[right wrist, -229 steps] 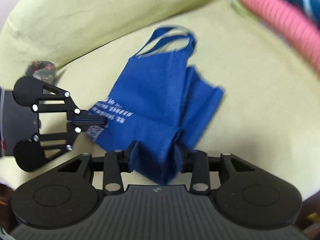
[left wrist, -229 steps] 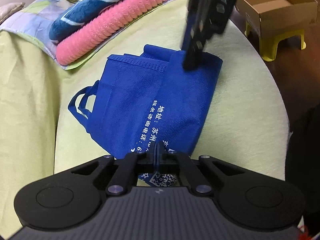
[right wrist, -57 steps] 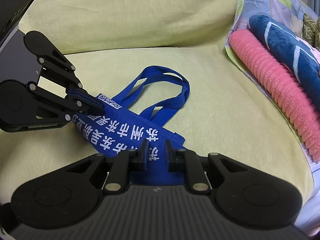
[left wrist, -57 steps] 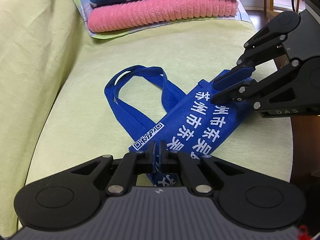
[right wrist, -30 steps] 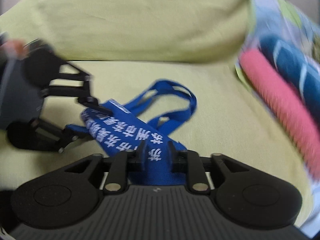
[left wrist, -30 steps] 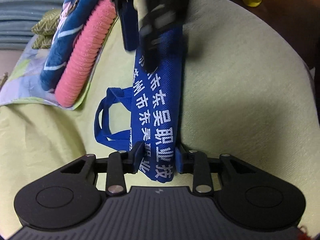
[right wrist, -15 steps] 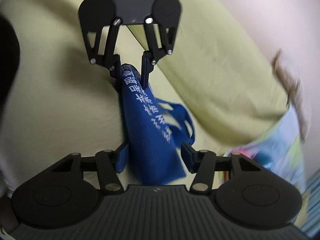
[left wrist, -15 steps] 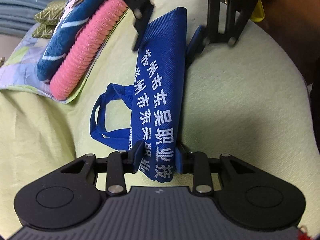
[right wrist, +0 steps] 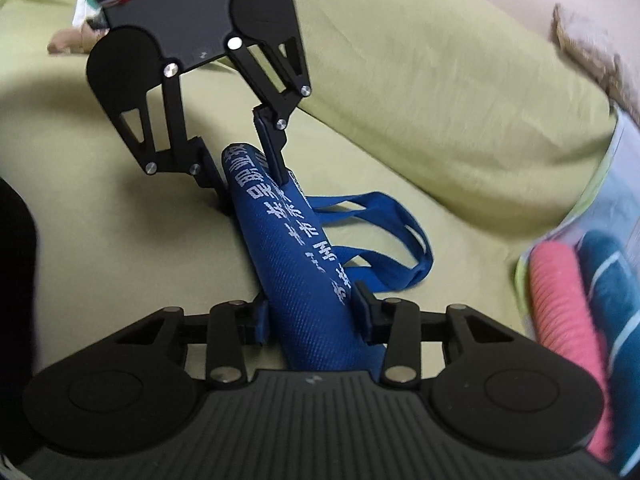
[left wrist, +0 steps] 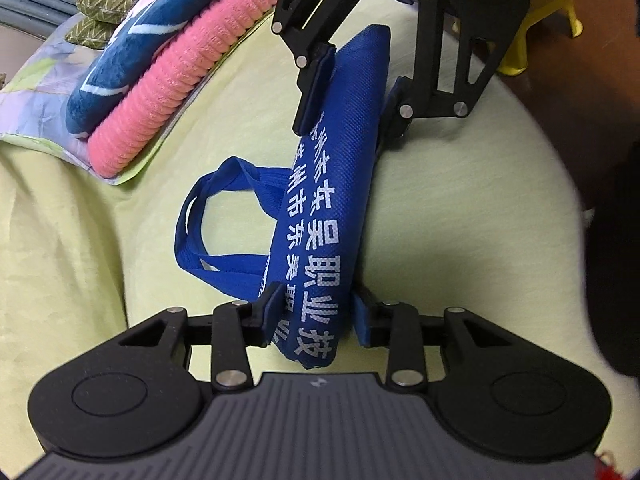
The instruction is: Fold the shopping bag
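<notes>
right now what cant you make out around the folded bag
- Blue bag: near end hidden under the left gripper body in the left wrist view.
- Bag's printed text: blurred in the right wrist view.
- Right gripper: pad contact unclear, the fabric covers the pads.
- Pink towel: cut off by the right edge, motion-blurred.

this is looking like a home living room: a yellow-green sofa cover (right wrist: pixel 420 92) is stretching under and behind the claws, folded pink (left wrist: pixel 180 76) and blue blankets (left wrist: pixel 132 40) are lying stacked off to one side, and a small yellow plastic stool (left wrist: pixel 548 20) is standing on dark flooring beyond the cushion's edge.
</notes>
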Action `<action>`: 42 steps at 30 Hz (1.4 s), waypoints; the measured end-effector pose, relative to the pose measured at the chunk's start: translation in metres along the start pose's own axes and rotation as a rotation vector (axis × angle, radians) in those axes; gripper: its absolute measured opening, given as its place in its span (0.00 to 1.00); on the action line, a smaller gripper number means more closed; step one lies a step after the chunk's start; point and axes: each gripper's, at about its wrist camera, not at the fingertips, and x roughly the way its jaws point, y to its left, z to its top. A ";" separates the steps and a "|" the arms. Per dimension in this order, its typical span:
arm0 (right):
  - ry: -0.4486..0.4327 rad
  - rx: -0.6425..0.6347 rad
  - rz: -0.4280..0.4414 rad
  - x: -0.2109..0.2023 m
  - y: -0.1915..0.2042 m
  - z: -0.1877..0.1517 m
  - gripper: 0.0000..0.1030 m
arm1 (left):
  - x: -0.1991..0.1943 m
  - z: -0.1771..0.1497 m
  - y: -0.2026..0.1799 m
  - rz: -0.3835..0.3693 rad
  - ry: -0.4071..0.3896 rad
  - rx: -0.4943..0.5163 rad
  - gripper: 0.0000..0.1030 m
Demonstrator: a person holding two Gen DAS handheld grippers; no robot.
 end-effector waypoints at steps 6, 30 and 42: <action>0.028 0.036 0.093 -0.019 0.012 0.006 0.36 | -0.025 -0.009 -0.030 -0.020 0.001 -0.021 0.41; 0.097 0.302 0.343 -0.025 -0.024 0.014 0.35 | -0.036 -0.008 -0.016 -0.091 0.001 -0.125 0.41; 0.112 0.461 0.426 -0.015 -0.049 0.009 0.35 | -0.033 -0.010 -0.012 -0.073 -0.014 -0.158 0.41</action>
